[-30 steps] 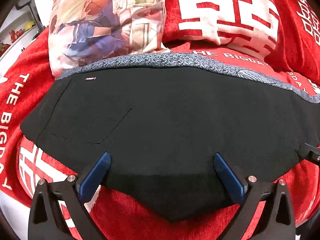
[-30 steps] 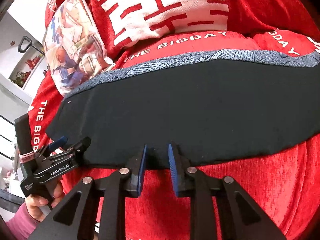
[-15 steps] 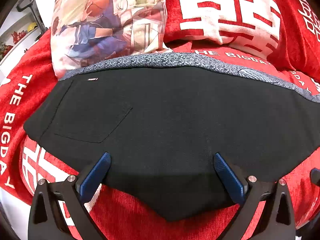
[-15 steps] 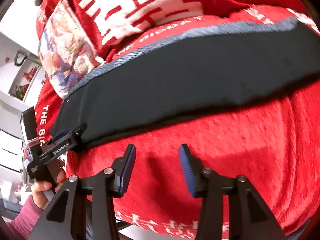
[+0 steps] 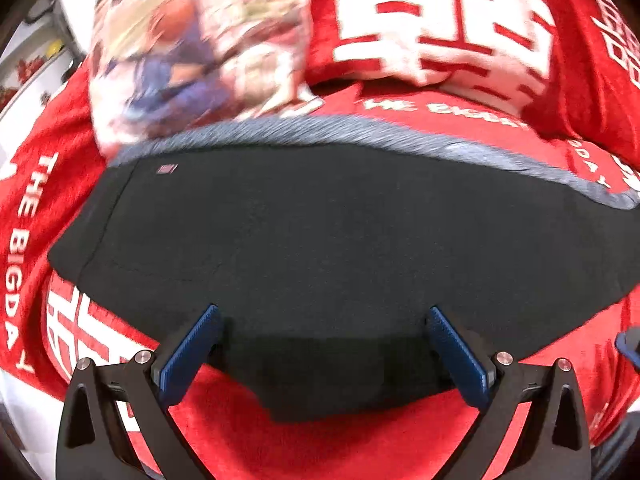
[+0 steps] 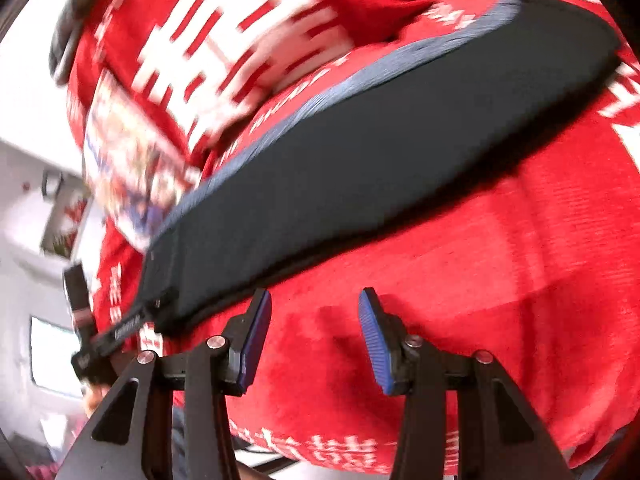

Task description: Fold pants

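Your black pants (image 5: 320, 248) lie flat on the red blanket (image 5: 340, 440), already doubled lengthwise into one long band, with a grey patterned strip (image 5: 360, 132) along the far edge. In the left wrist view the band fills the centre from 9 o'clock to 3 o'clock; a small label (image 5: 167, 169) sits near its 10 o'clock corner. A printed cushion (image 5: 192, 52) lies at 11 o'clock, a red-and-white pillow (image 5: 432, 28) at 1 o'clock.

Your left claw (image 5: 322, 346) stands wide. Its blue pads (image 5: 188, 354) straddle the near edge of the pants, and the cloth lies between them without being pinched.

Your right claw (image 6: 316, 340) is partly spread, its jaws having just been opening. Nothing lies between its pads (image 6: 376, 344); only red blanket shows there. In this view the pants (image 6: 360, 168) run diagonally from 8 o'clock to 1 o'clock, just beyond the left pad. The other claw shows at 8 o'clock, at the end of the band. The view is blurred.
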Available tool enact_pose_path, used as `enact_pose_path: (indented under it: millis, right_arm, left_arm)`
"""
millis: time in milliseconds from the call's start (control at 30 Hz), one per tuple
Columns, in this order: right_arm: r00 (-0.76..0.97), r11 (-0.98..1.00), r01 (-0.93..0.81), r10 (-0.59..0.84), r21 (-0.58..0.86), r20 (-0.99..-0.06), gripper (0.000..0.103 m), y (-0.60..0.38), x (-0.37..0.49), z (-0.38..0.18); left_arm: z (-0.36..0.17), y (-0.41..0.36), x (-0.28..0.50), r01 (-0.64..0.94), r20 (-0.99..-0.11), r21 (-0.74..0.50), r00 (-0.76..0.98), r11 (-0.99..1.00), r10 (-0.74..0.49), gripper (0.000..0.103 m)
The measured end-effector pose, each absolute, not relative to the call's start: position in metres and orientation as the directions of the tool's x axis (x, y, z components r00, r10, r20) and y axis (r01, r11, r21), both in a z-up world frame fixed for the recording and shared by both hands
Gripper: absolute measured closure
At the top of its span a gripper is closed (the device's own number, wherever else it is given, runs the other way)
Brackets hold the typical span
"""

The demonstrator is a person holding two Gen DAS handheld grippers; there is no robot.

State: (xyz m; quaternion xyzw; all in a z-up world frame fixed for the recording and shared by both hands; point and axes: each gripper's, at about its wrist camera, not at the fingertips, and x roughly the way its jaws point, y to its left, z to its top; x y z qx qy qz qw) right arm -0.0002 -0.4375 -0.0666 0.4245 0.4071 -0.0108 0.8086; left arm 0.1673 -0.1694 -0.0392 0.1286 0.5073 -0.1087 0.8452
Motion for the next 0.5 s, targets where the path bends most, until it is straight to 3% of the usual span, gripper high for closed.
enact_pose_path:
  millis: [300,500]
  right_arm:
    - [0.765,0.505,0.485,0.15,0.714,-0.626,0.046,-0.543,-0.052,-0.067]
    - [0.785,0.402,0.517,0.131,0.756,-0.606,0.046,-0.589,-0.054,-0.086]
  left_arm:
    - [-0.035,-0.273,0.142,0.477,-0.897,0.101,0.424,0.873,-0.128,0.0]
    - [-0.048,-0.322,0.134,0.504,-0.904,0.121,0.413,0.855,-0.115,0.0]
